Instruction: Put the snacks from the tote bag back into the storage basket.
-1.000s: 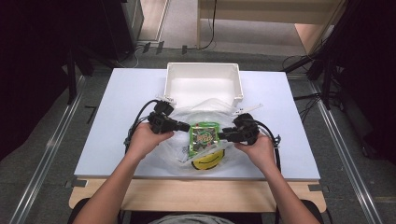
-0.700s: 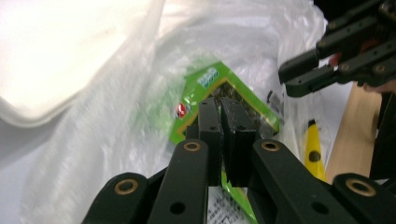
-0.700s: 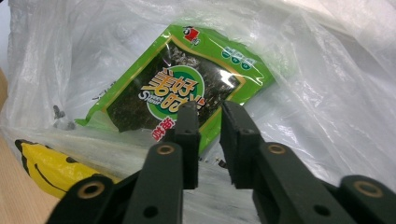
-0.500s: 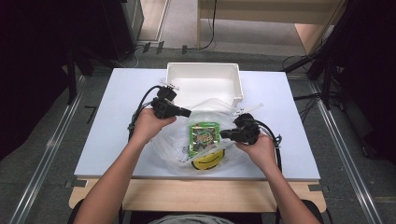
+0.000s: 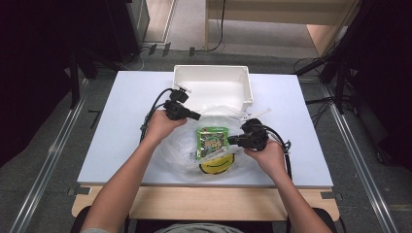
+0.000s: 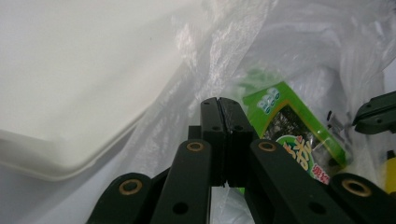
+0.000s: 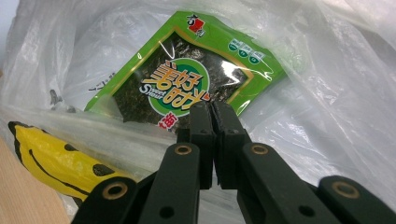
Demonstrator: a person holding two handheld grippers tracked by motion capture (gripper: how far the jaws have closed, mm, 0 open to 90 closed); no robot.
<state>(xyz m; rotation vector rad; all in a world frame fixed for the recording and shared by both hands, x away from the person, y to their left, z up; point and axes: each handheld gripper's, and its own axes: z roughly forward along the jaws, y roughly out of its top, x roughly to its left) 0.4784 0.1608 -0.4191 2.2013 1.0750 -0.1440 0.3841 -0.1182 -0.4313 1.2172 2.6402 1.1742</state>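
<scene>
Both claws pinched shut, forearms reaching in from the near edge

The left claw sits farther forward, its hand wrapped round the body and its jaws pressed flat together, pointing toward the right. The right claw sits nearer the person, held by the right hand, jaws pointing left and closed as well; whether a fold of film is caught between them is hard to tell. Both forearms angle inward, wrists roughly level.

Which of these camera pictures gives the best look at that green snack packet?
The right gripper view: the green seaweed snack packet lies close up inside the clear plastic bag, its label sharp. The left gripper view catches one end of it behind the black jaws. The high view shows it whole but tiny.
</scene>
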